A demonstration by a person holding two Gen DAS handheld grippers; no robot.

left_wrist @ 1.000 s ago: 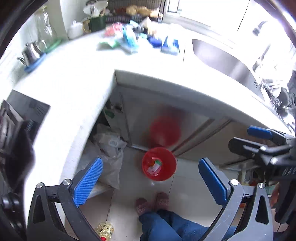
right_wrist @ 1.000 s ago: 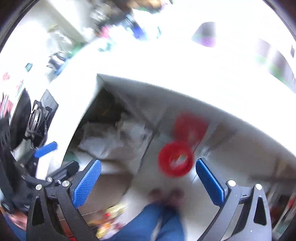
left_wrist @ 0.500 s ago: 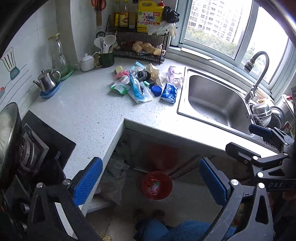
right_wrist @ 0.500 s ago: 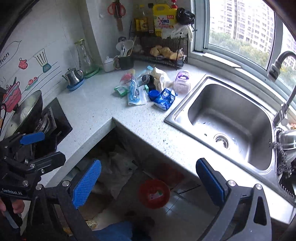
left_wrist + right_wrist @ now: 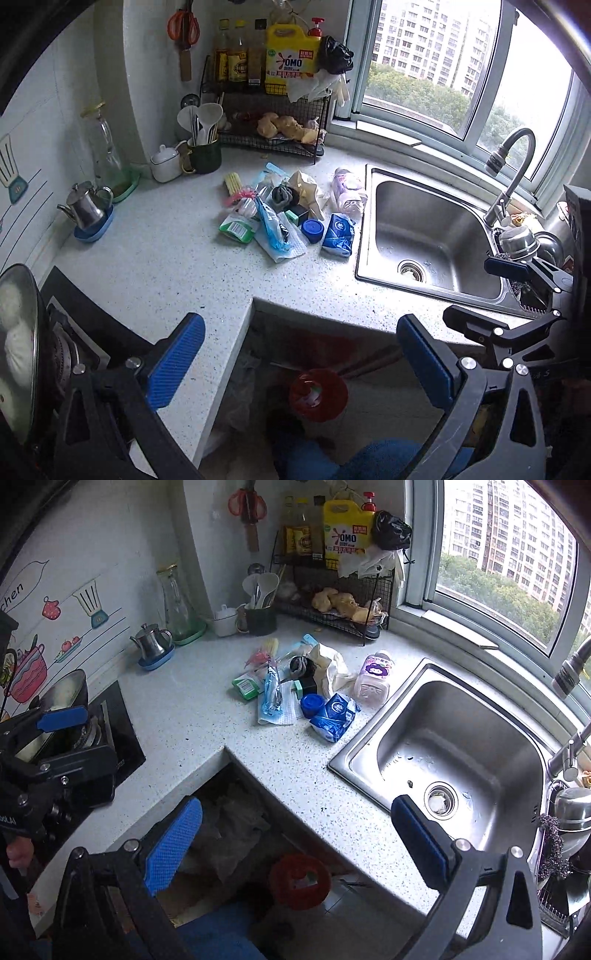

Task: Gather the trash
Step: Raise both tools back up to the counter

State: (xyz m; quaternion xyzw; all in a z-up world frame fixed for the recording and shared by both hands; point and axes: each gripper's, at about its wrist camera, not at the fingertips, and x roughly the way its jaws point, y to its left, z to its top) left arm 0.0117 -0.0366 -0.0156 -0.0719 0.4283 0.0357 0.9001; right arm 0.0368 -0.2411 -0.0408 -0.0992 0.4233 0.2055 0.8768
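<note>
A heap of trash (image 5: 288, 214) (image 5: 299, 686) lies on the speckled counter (image 5: 177, 266) left of the sink: a blue tissue pack (image 5: 338, 234) (image 5: 332, 716), a blue lid (image 5: 312, 230), a green packet (image 5: 236, 229), a clear bottle (image 5: 373, 675), crumpled paper and wrappers. A red bin (image 5: 317, 393) (image 5: 299, 880) stands on the floor below the counter with some scraps inside. My left gripper (image 5: 299, 362) and right gripper (image 5: 295, 838) both hang open and empty, high above the counter's inner corner, well short of the heap.
A steel sink (image 5: 428, 236) (image 5: 454, 749) with a tap (image 5: 509, 173) sits on the right. A stove with a pan (image 5: 18, 347) is on the left. A kettle (image 5: 88, 210), a utensil cup (image 5: 203, 155) and a wire rack (image 5: 273, 122) line the back wall.
Both grippers have tilted up from looking at the floor and red bin to looking over the counter. The trash heap and sink have come into full view. Both stay open.
</note>
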